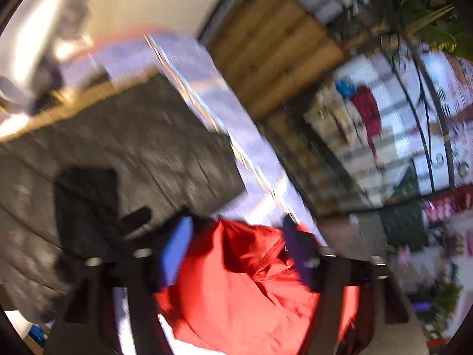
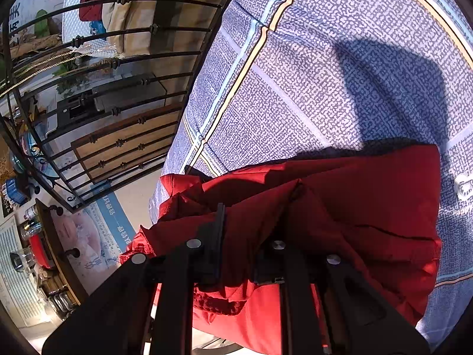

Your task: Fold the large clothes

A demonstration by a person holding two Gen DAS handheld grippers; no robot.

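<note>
A large red garment [image 2: 354, 207] lies bunched on a bed with a blue-grey patterned cover [image 2: 295, 74]. My right gripper [image 2: 248, 242] is shut on a fold of the red garment at its near edge. In the blurred left wrist view the same red garment [image 1: 236, 281] fills the space between the blue-padded fingers [image 1: 177, 245] of my left gripper [image 1: 236, 242]; the fingers stand wide apart with cloth bulging between them, so its hold is unclear. A dark grey quilted garment [image 1: 118, 148] lies on the bed beyond it.
A black metal bed rail [image 2: 103, 88] runs along the left of the bed. Wooden furniture [image 1: 280, 44] and cluttered shelves [image 1: 384, 118] stand past the bed edge. A small table with bottles [image 2: 35, 236] is at the lower left.
</note>
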